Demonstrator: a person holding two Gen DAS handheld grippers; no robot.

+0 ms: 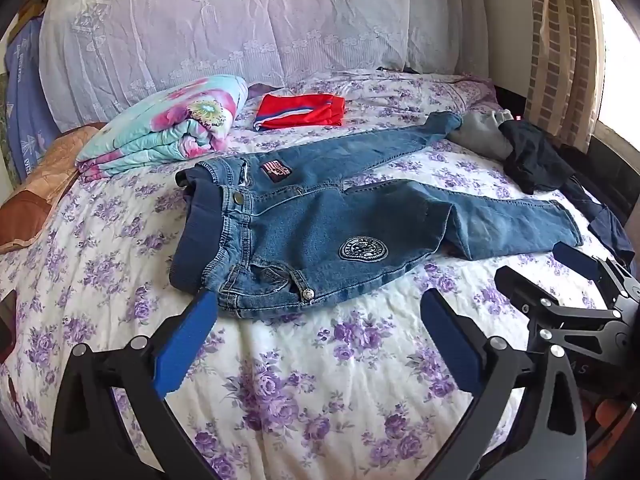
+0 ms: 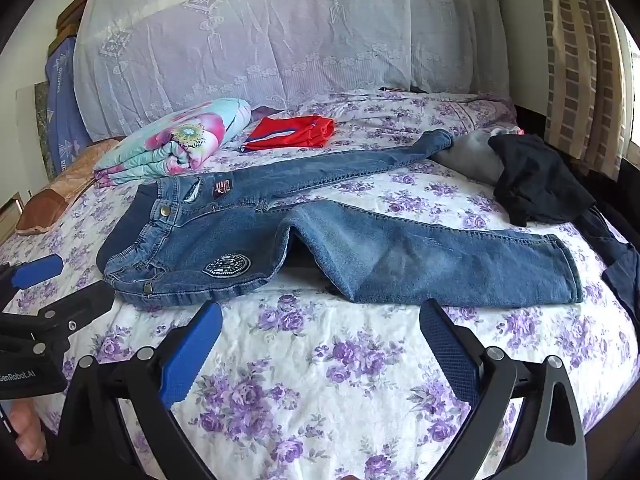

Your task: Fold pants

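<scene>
Left wrist view showed blue jeans [image 1: 320, 216] spread flat on a bed [image 1: 320, 380] with a purple-flowered cover, waistband at centre left, two legs splayed toward the right of the frame. The left gripper [image 1: 316, 340] stood at the bottom of the frame, jaws wide, holding nothing, its left blue pad just beside the waistband corner. The right gripper [image 1: 560, 264] showed at lower right, also wide and empty. Right wrist view had the right gripper [image 2: 320, 344] at the bottom, near the jeans' lower edge. A folded floral quilt [image 1: 168, 128] and a red garment [image 1: 300, 110] lay in the upper left; dark clothes [image 1: 532, 156] were heaped at upper right.
</scene>
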